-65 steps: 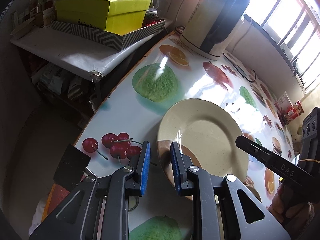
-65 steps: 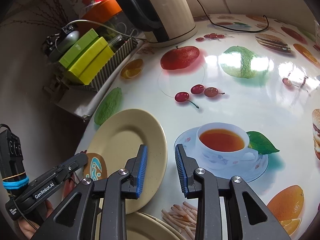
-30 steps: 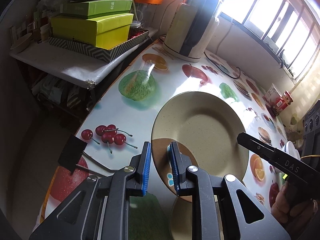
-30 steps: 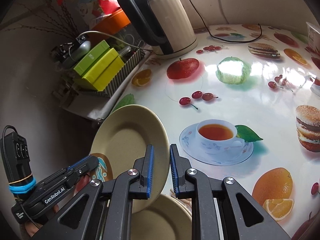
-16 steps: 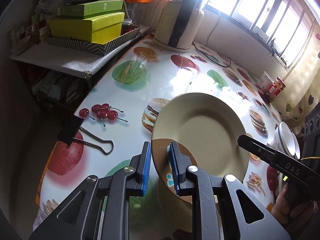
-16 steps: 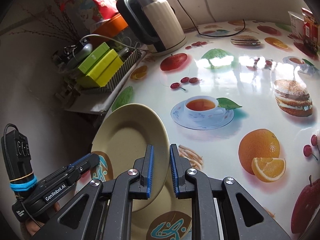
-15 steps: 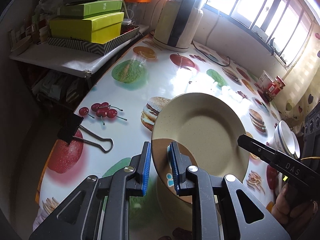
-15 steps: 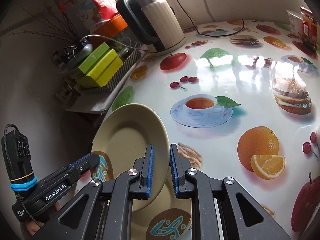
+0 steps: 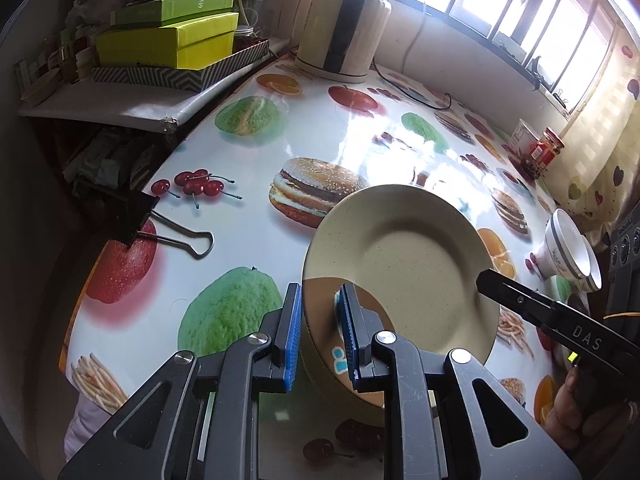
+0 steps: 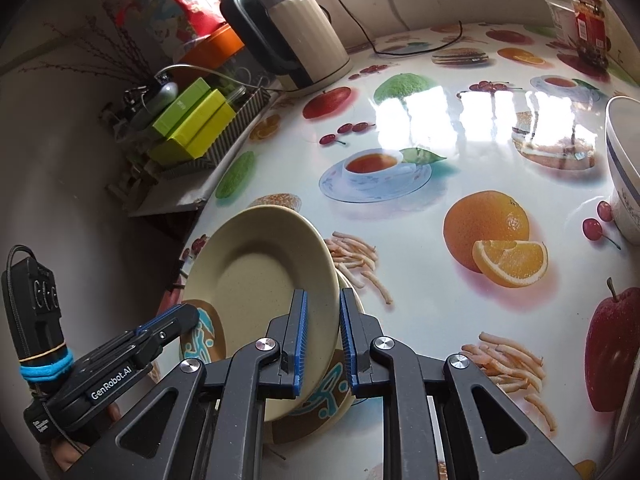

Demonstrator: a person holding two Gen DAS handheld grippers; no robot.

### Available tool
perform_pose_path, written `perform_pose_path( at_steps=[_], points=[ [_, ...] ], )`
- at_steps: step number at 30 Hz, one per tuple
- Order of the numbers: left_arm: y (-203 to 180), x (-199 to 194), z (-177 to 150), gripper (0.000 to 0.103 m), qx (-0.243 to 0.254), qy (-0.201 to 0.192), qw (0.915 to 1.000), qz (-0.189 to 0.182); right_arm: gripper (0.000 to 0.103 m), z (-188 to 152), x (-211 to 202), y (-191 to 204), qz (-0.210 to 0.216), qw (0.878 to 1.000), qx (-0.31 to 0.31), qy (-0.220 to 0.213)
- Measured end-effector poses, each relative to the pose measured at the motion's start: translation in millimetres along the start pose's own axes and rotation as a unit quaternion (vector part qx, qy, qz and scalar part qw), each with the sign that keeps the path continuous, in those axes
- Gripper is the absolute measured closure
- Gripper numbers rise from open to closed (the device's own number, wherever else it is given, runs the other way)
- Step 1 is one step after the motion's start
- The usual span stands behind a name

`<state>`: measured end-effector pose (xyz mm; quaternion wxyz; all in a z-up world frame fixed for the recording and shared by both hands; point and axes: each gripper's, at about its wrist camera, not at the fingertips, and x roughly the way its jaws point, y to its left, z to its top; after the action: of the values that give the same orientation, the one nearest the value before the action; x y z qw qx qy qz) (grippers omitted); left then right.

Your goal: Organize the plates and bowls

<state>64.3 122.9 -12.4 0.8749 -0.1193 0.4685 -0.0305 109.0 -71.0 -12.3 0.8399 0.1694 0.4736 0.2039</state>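
**Beige plate held at two rims above a second plate**

Both of my tongs grip one beige plate (image 9: 404, 268). My left tongs (image 9: 318, 336) are pinched on its near rim, at the brown patch with the blue pattern; one blue pad lies under the rim and the other on its upper face. My right tongs (image 10: 322, 344) clamp the opposite edge, with the rim running between the two blue pads. In the left view the right tongs reach in from the right and meet the plate's far side; in the right view the left tongs (image 10: 188, 318) come in from the lower left and hold the patterned patch.

The plate is tilted and lifted clear of the table (image 9: 256, 240). Directly below it, just under my right tongs, lies a second plate (image 10: 328, 394) of the same beige with a brown and blue patch, flat on the printed tablecloth.

To the right of both tongs stand white bowls with a dark rim band (image 9: 568, 248), well apart from the plates; the right view shows one at its right edge (image 10: 624, 176). To the left of my left tongs a black binder clip (image 9: 136, 216) grips the table edge. Far ahead stands a kettle (image 10: 296, 36), with yellow and green boxes (image 9: 172, 36) on a shelf to its left.
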Motion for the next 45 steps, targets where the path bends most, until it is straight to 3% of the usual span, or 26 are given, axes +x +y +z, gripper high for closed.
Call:
perform_pose_path(
  at_steps=[24, 35, 39, 45],
  points=[
    [-3.2, 3.9, -11.1, 0.083, 0.009, 0.011, 0.9998, 0.013, 0.087, -17.1, -2.5, -2.6, -0.013, 1.0, -0.001, 0.001],
    [-14.1, -7.7, -8.9, 0.083, 0.031, -0.009, 0.9992, 0.024, 0.086, -17.9, -5.3, -8.8, -0.018, 1.0, 0.007, -0.002],
    [-27.3, -17.3, -6.9, 0.083, 0.05, -0.028, 0.9979, 0.03, 0.071, -18.7, -14.6, -6.0, -0.032, 0.999, -0.008, -0.016],
    [-55.4, -25.3, -4.8, 0.078, 0.074, -0.034, 0.9965, 0.017, 0.062, -20.1, -43.3, -8.1, -0.06, 0.997, -0.015, -0.052]
  ],
)
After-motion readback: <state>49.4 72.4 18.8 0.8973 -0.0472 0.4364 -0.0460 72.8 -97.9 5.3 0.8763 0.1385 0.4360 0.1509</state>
